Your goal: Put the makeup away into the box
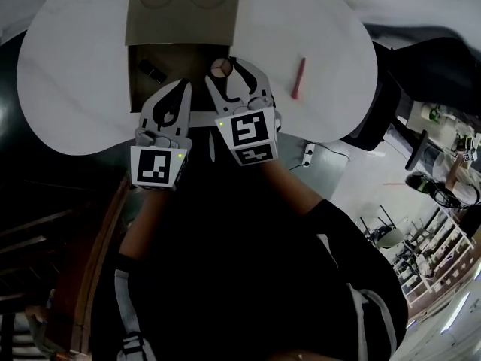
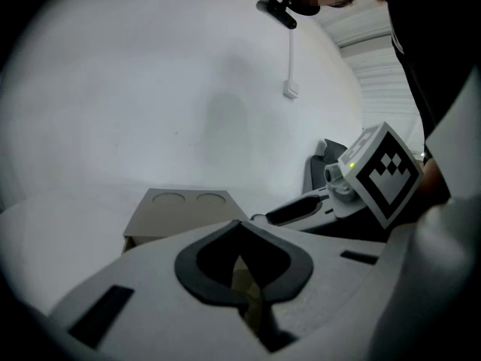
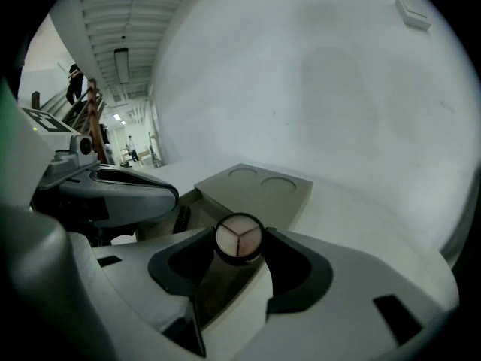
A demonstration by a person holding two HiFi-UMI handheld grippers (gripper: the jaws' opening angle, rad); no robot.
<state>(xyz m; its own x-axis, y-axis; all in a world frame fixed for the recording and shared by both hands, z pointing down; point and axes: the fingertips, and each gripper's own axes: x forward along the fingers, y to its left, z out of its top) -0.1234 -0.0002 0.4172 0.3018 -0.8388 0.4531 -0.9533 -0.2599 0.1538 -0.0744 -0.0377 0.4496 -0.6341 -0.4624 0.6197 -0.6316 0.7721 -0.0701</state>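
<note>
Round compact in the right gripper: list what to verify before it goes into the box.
1. Round compact gripped between the right gripper's fingers: ok.
2. Box open, lid folded back: ok.
3. Room inside: one dark item lies at the left and the floor beside it is bare: ok.
4. Compact fully over the opening, clear of the box's right wall: cannot tell, it sits right at that edge.
5. Left gripper empty, fingers together: ok.
6. All makeup put away: not ok, a red pencil lies on the table outside the box.
</note>
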